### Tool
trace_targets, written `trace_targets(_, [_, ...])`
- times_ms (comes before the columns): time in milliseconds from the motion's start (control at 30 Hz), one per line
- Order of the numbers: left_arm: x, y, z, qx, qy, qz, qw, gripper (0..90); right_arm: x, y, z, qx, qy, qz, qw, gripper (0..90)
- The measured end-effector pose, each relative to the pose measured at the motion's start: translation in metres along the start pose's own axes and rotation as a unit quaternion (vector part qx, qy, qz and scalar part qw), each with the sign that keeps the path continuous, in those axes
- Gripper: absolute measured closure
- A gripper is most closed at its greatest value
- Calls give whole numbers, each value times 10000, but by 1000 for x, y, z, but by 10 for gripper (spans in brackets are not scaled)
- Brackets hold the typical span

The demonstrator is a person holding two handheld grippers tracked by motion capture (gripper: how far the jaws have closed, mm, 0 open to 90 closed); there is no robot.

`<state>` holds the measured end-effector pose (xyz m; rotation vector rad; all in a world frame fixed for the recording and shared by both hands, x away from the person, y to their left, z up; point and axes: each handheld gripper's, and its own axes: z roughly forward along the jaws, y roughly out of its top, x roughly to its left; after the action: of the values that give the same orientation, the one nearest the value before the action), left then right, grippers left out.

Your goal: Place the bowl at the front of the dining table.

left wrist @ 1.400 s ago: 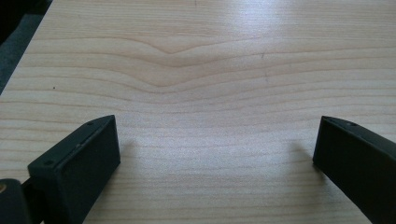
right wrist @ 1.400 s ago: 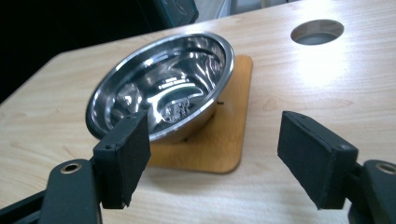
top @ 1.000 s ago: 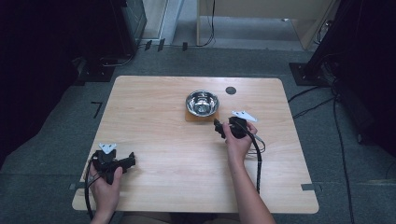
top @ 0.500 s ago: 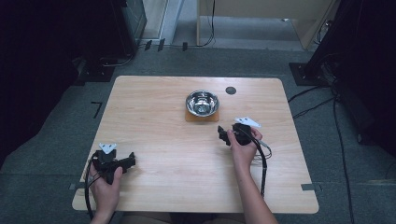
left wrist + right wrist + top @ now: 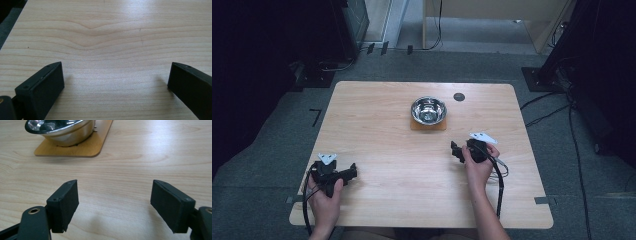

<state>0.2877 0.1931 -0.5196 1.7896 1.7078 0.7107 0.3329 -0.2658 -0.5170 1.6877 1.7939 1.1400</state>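
The metal bowl (image 5: 428, 110) is being left on its wooden mat (image 5: 428, 125) at upper centre, apparently empty. The right gripper (image 5: 455, 151) is being drawn back toward the lower right, jaws wide, nothing held, suggesting placement is finished. The left gripper (image 5: 352, 172) is being rested lower left, also wide and empty.

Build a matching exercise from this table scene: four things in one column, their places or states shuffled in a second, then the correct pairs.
Things
1. steel bowl
2. wooden coaster
3. left gripper
4. right gripper

Places or states
A. open, held near the table's front left corner
B. flat on the table, under the bowl
C. open, jaws pointing toward the bowl from the table's right half
D. stands on the coaster, toward the far edge

Pairs: 1-D, 2-B, 3-A, 4-C
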Motion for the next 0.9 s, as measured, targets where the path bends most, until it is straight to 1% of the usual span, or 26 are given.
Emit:
trace_targets(400, [0, 0, 0, 0, 0, 1, 10000, 3, -12, -10, -14, -7, -113, 20, 9999, 222])
trace_targets(900, [0, 0, 0, 0, 1, 1, 10000, 3, -25, -20, -29, -29, -191, 126, 9997, 220])
